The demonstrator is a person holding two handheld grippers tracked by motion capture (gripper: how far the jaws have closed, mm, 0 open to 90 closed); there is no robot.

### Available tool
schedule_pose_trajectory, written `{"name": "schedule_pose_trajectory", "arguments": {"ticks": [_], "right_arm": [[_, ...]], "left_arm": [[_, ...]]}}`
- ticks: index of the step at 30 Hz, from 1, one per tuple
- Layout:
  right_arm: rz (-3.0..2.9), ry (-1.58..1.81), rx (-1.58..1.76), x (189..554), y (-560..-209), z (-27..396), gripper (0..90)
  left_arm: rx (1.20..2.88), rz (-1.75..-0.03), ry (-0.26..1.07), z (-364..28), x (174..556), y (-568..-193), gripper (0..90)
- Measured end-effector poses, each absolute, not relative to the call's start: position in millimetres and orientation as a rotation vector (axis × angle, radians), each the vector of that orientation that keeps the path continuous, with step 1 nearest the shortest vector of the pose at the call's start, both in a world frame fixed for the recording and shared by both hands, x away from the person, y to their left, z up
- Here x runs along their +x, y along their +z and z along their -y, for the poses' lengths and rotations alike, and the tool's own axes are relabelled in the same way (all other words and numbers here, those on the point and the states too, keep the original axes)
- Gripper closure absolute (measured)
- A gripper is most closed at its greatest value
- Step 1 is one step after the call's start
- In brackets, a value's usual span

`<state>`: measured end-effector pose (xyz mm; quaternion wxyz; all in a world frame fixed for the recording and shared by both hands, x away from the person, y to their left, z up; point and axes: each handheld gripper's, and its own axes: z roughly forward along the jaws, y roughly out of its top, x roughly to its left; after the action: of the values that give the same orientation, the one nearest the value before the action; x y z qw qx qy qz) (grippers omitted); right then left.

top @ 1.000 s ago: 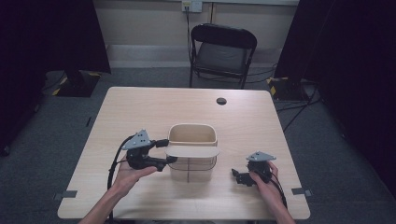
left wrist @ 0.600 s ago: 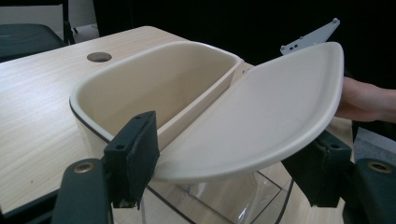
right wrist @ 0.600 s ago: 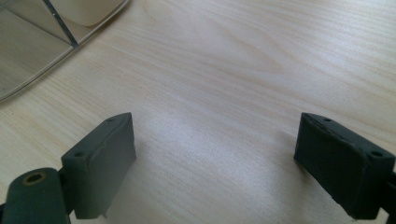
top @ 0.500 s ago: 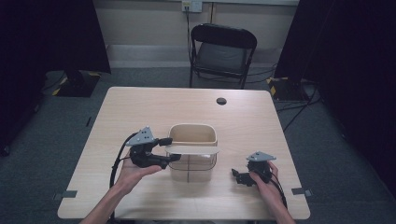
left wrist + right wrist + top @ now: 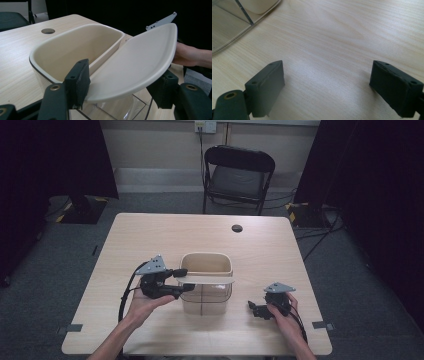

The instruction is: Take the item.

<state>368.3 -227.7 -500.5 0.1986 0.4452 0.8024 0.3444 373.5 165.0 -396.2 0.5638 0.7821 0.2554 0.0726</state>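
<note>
The left gripper (image 5: 186, 281) is clamped on the cream lid (image 5: 140, 62), which is held tilted over the near half of the cream bin (image 5: 206, 264); the bin is placed at the middle of the wooden table (image 5: 150, 235); the right gripper (image 5: 255, 308) is rested on the table with its jaws spread apart and nothing between them.

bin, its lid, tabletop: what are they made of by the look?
Bin: clear plastic lower walls, seen through; cream matte plastic rim.
Lid: same cream plastic, smooth, moulded lip.
Tabletop: pale wood grain, likely laminate; satin sheen.
</note>
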Motion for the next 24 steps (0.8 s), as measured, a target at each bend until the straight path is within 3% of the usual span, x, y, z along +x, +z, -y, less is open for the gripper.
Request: {"name": "schedule_pose_trajectory", "arguments": {"ticks": [24], "right_arm": [[-2.244,0.963,1.246,368.3,-500.5,227.7,11.5]], "left_arm": [[1.856,-0.593,0.158,-167.7,378.2,-389.2,46.7]]}}
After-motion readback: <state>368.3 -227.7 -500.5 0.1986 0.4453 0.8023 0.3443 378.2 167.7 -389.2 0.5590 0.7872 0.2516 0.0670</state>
